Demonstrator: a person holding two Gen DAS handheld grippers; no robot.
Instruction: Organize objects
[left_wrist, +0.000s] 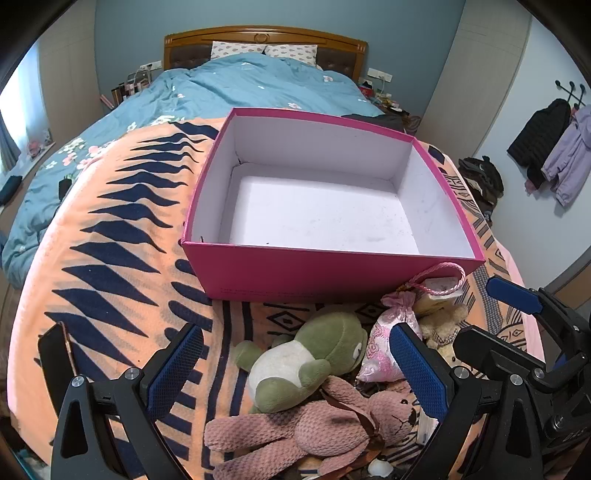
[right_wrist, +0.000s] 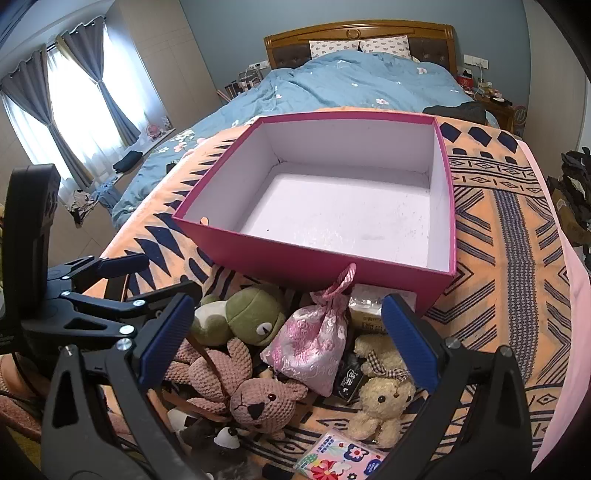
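A pink box (left_wrist: 295, 275) (right_wrist: 295, 264) with a white, empty inside stands on the orange patterned blanket. In front of it lies a pile: a green frog plush (left_wrist: 295, 363) (right_wrist: 247, 314), a pink knitted bear (left_wrist: 314, 424) (right_wrist: 258, 402), a pink brocade drawstring pouch (left_wrist: 384, 343) (right_wrist: 314, 343), a cream teddy bear (right_wrist: 384, 402) (left_wrist: 443, 321) and a flowered packet (right_wrist: 340, 461). My left gripper (left_wrist: 299, 367) hangs open above the frog and knitted bear. My right gripper (right_wrist: 291, 339) is open above the pouch. Neither holds anything.
A dark phone (left_wrist: 55, 358) lies on the blanket at the left. A blue duvet (left_wrist: 229, 85) covers the far half of the bed. A small dark packet (right_wrist: 349, 380) sits between pouch and teddy. Coats (left_wrist: 554, 147) hang on the right wall.
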